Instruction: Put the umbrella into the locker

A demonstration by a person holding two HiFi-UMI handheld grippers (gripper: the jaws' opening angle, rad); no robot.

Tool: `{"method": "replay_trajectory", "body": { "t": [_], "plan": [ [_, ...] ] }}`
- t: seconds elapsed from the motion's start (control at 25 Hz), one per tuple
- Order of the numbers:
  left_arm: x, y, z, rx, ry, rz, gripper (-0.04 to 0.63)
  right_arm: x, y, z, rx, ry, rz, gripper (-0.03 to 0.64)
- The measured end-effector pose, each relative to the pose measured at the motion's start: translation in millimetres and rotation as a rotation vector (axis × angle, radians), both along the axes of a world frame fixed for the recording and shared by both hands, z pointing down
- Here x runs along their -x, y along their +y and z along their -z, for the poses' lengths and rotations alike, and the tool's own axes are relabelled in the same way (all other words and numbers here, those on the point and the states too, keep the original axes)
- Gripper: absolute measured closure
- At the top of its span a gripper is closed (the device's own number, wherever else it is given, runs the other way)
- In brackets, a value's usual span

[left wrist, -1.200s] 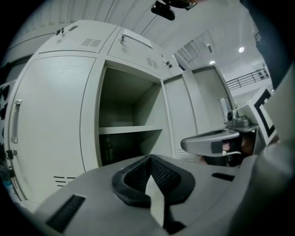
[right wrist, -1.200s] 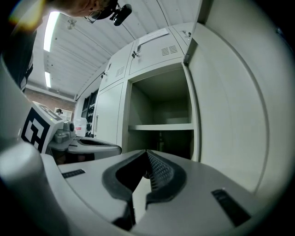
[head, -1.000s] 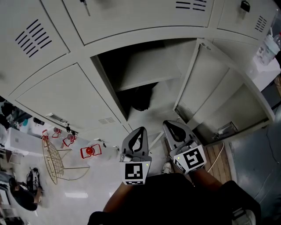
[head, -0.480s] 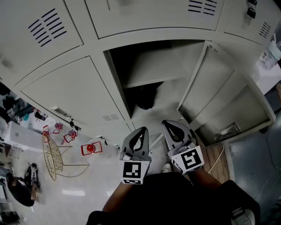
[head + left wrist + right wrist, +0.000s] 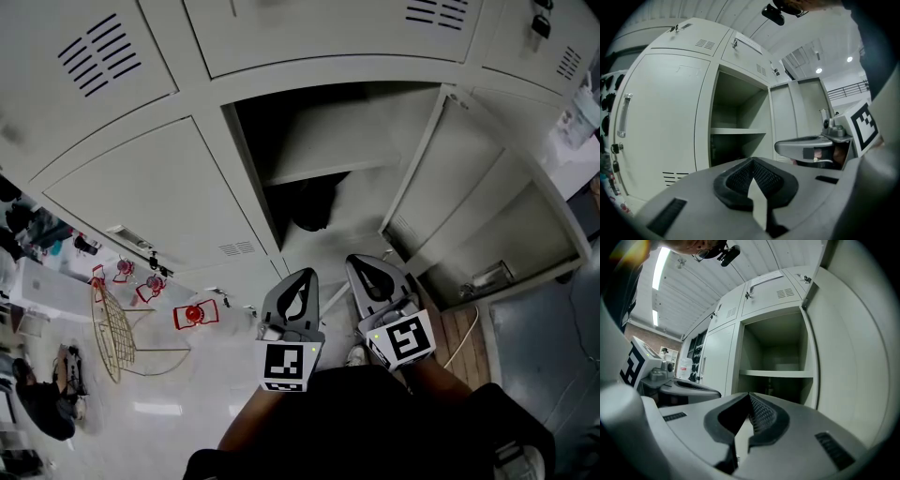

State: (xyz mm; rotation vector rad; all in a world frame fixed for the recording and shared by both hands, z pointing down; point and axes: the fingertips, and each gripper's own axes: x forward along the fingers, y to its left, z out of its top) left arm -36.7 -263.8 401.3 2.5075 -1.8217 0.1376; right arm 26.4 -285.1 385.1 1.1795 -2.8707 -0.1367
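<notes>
Straight ahead of the person, the locker (image 5: 375, 112) stands open, its door (image 5: 450, 183) swung out to the right. A shelf (image 5: 319, 155) splits the compartment. Below the shelf, toward the far back, sits a dark bundle that appears to be the umbrella (image 5: 314, 208). It is wholly inside the locker and well apart from both tools.

Near the person, low in the head view, the left gripper (image 5: 305, 275) and the right gripper (image 5: 355, 262) are held side by side, just apart from each other. Both point level toward the opening. Each gripper view shows its own jaws brought together at the tips with nothing between them, so neither has hold of anything.

Left of the opening is a closed door (image 5: 150, 202) with vent slots (image 5: 236, 249) at its lower corner. On the pale floor at the left lie a wire basket (image 5: 111, 337) and some small red pieces (image 5: 192, 319).
</notes>
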Motion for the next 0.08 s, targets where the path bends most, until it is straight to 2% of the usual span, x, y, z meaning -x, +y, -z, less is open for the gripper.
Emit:
{"method": "replay_trajectory", "body": {
  "t": [0.08],
  "plan": [
    [0.0,-0.9,0.0,0.002,-0.006,-0.001,0.595,-1.2,-1.3,-0.9,0.0,0.001,-0.005,0.618]
  ]
}}
